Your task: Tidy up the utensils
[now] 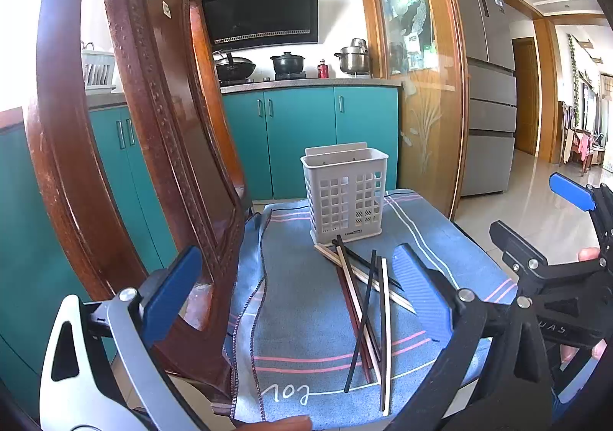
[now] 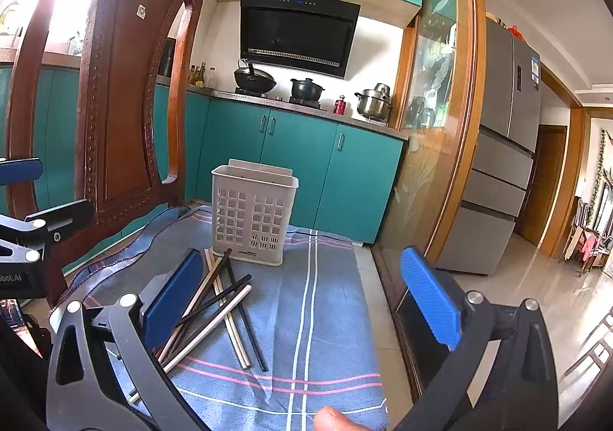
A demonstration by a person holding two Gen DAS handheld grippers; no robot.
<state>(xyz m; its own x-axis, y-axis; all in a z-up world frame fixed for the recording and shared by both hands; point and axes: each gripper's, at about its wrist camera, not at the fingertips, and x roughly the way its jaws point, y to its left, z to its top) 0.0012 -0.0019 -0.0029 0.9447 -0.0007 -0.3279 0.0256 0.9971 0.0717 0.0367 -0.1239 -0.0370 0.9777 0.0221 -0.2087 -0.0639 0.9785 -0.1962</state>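
Matt woven cloth (image 1: 306, 316), perforated plastic holder (image 1: 345, 193), smooth chopsticks (image 1: 367, 308), glossy carved wooden chair (image 1: 161, 124).

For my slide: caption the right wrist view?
Open right tool facing scattered chopsticks before an empty utensil basket.

Chair back (image 1: 153, 132) crowds the left; cloth (image 2: 325, 316) right of the chopsticks (image 2: 230, 308) lies bare.
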